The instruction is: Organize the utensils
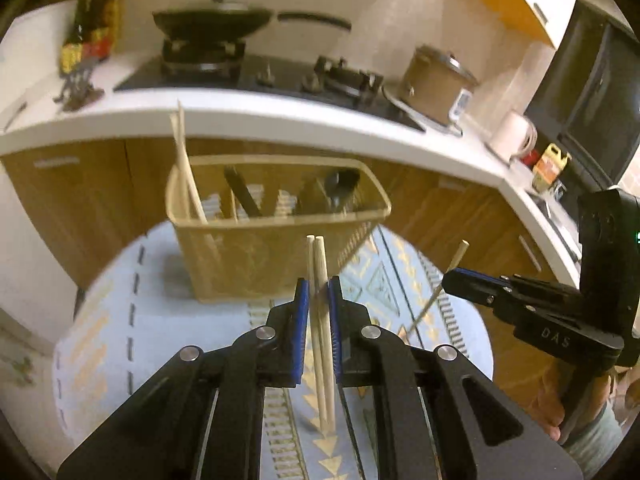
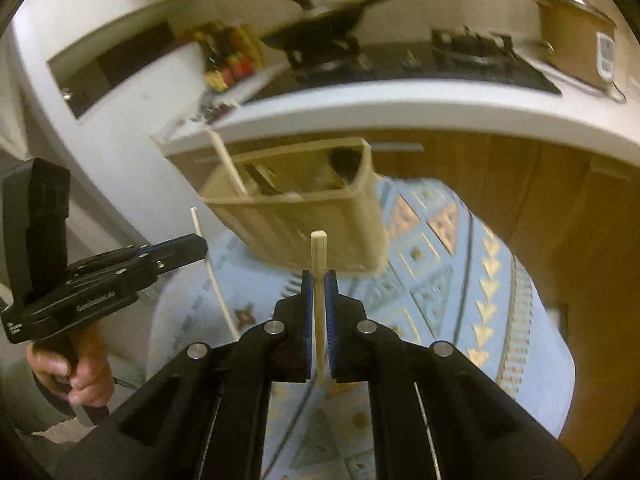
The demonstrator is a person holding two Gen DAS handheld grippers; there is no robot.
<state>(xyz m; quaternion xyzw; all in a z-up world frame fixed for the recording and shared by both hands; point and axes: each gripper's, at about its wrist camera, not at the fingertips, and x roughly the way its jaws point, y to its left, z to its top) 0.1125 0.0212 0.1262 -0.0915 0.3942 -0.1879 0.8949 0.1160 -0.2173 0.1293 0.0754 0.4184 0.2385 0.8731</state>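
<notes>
A round table under a blue patterned cloth (image 1: pixel 120 320) was seen below both grippers, with a beige slatted utensil basket (image 1: pixel 256 256) standing on it at twelve o'clock from each. Dark utensils and one leaning chopstick (image 1: pixel 186 168) were already held in the basket. A pair of chopsticks (image 1: pixel 322 320) was clamped upright in the left gripper (image 1: pixel 319 292), and a single chopstick (image 2: pixel 319 280) was pinched in the right gripper (image 2: pixel 319 284). To do the drop well, each bundle would best be carried over the rim, kept near vertical, and lowered tips-first beside the leaning stick before being let go
</notes>
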